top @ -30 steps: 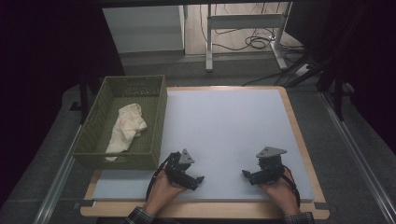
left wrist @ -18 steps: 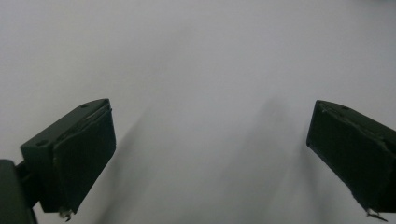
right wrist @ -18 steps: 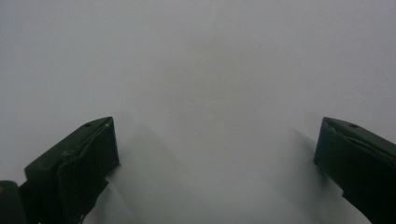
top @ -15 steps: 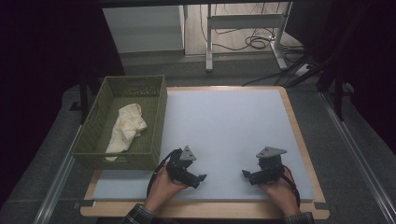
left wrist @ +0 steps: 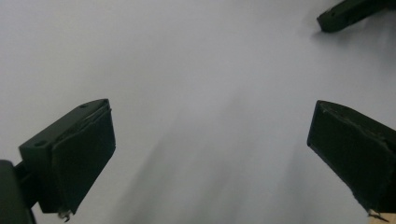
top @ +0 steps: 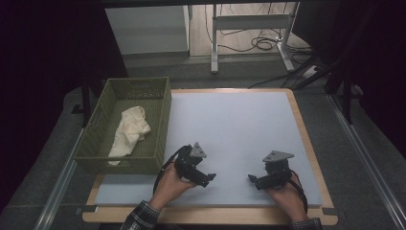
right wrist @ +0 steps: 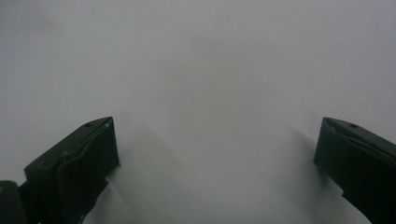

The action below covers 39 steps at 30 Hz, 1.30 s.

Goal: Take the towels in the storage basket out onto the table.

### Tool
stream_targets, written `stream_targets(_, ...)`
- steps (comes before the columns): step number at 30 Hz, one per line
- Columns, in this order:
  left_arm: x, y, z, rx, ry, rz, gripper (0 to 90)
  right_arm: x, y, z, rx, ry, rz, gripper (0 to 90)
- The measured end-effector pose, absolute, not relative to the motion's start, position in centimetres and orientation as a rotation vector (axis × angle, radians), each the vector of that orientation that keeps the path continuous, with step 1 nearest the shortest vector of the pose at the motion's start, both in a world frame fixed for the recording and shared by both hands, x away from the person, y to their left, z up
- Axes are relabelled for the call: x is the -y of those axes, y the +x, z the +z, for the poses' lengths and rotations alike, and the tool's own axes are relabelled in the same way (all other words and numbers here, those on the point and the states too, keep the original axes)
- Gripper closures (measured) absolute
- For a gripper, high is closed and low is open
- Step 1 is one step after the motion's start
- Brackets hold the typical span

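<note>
Both grippers rest low on the bench (top: 230, 120). The left gripper (top: 208, 177) and the right gripper (top: 252, 179) have fingers spread wide, nothing between them but bench.

Each hand-held gripper, left gripper (top: 207, 178) and right gripper (top: 253, 180), is a matte black unit with two flat, blocky jaws and a grey three-cornered plate (top: 278, 156) mounted on top. A black cable (top: 165, 167) loops from the left unit. The person's sleeve (top: 140, 216) is a dark plaid with light lines.
</note>
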<state>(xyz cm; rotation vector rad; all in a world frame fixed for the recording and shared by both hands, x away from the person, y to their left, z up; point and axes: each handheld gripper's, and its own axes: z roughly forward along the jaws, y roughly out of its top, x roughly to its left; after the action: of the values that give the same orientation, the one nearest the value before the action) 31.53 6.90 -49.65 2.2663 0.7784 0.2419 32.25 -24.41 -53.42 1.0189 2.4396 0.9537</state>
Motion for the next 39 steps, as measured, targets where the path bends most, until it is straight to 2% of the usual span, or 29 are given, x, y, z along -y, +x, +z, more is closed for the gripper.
stream_targets(5, -6.9, 32.4, -47.9, -0.777, 2.251, 0.212, 0.8, 24.4, 32.2, -53.4, -2.439, 1.018, 0.954, 0.0)
stream_targets(20, -7.9, 34.8, -44.1, -0.776, 2.229, 0.235, 0.6, 24.4, 32.3, -53.4, -2.439, 1.015, 0.955, 0.0)
stream_targets(39, -13.0, 38.3, -40.4, -0.913, 2.225, 0.342, 0.7, 24.4, 32.3, -53.5, -2.439, 1.016, 0.957, 0.0)
